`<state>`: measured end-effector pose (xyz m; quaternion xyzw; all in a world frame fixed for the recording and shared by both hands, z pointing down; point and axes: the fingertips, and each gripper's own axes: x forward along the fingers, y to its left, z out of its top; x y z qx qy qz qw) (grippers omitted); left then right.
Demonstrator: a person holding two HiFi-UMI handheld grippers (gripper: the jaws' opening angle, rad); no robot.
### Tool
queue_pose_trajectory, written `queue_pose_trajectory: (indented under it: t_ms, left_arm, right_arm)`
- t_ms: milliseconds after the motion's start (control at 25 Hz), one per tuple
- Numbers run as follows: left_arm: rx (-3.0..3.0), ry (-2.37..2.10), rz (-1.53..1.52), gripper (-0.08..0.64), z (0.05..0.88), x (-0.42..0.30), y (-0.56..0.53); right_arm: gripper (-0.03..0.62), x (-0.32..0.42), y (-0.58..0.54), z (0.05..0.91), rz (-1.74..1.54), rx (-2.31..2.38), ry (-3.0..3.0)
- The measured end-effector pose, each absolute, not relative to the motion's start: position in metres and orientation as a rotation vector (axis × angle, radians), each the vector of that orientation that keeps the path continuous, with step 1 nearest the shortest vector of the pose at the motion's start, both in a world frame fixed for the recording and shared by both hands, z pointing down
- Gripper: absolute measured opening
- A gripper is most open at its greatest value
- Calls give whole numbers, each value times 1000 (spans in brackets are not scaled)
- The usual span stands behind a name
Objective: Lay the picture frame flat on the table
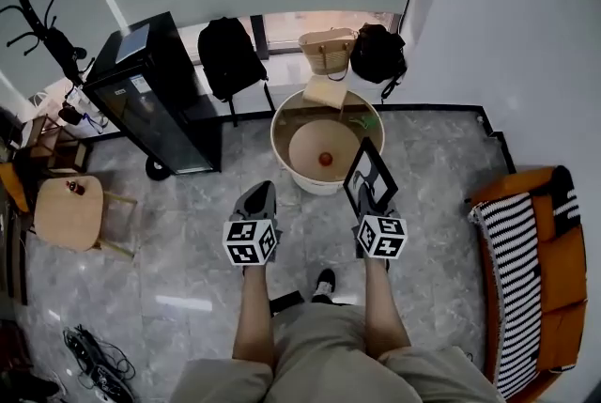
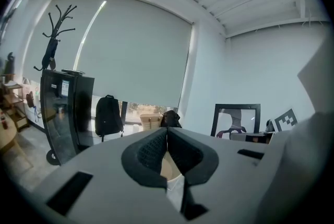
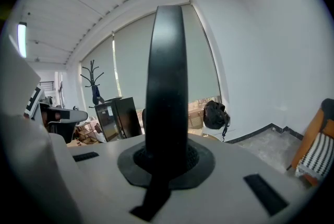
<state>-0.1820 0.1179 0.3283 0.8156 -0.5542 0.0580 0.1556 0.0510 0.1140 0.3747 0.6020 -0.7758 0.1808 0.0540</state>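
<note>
A black picture frame (image 1: pixel 365 173) is held upright in the air, just over the near right rim of the round white table (image 1: pixel 282 157). My right gripper (image 1: pixel 368 196) is shut on its lower edge. In the right gripper view the frame's edge (image 3: pixel 167 82) rises as a dark bar out of the closed right gripper (image 3: pixel 166 157). My left gripper (image 1: pixel 258 194) hovers to the left of it, in front of the table, shut with nothing in it. In the left gripper view the frame (image 2: pixel 236 121) shows to the right of the closed left gripper (image 2: pixel 167 131).
A small red thing (image 1: pixel 325 159) lies on the tabletop. Behind the table are a woven bag (image 1: pixel 329 49), a black backpack (image 1: pixel 230 54) and a black bag (image 1: pixel 377 52). A black cabinet (image 1: pixel 160 105) and a wooden stool (image 1: pixel 68 211) stand left; an orange sofa (image 1: pixel 540 270) stands right.
</note>
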Motion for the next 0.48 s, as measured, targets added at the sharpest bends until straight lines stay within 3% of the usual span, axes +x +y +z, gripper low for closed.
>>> queue_pose_trajectory:
  t_ms: [480]
  left_arm:
    - [2233,-1705,372,21,367,-195,79]
  right_arm:
    - [40,73,50,425,720,1724,-2373]
